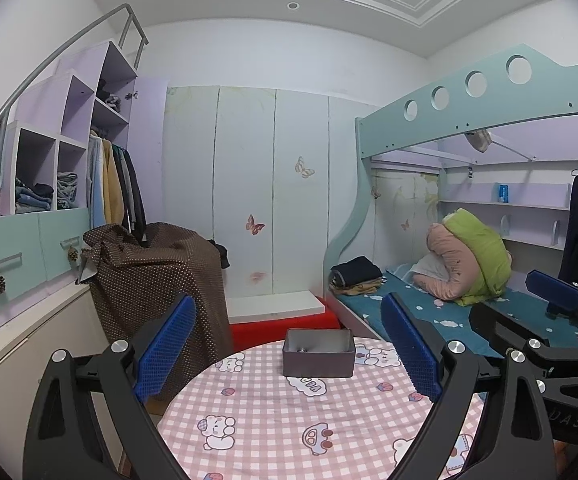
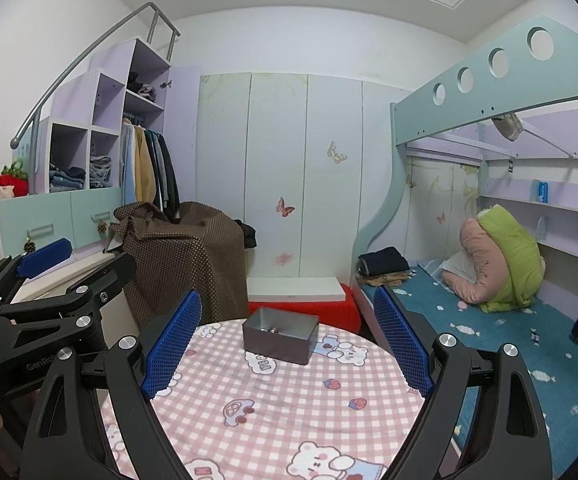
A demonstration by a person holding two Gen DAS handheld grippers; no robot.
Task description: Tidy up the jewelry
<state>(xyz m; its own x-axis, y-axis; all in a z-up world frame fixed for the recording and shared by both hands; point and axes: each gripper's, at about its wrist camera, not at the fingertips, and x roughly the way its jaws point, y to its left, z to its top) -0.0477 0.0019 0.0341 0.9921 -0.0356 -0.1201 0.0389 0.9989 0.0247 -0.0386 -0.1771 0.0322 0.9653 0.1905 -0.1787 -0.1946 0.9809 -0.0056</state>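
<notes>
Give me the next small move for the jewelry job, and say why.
Probably ease the right gripper forward toward the gray box on the checked tablecloth. Both it and the left gripper are open and empty, the box is the only thing on the cloth, and small shiny pieces already lie inside it.

My left tongs (image 1: 289, 344) and right tongs (image 2: 289, 340) hover side by side over the near part of the tabletop (image 1: 273, 412), jaws wide apart with nothing between them. A box (image 1: 319, 354) stands on the tabletop's far part, with small jewelry (image 2: 269, 329) inside. Behind it stands the wardrobe (image 1: 273, 200); the bed (image 2: 489, 336) lies to the right, shelves (image 1: 49, 160) to the left.
</notes>
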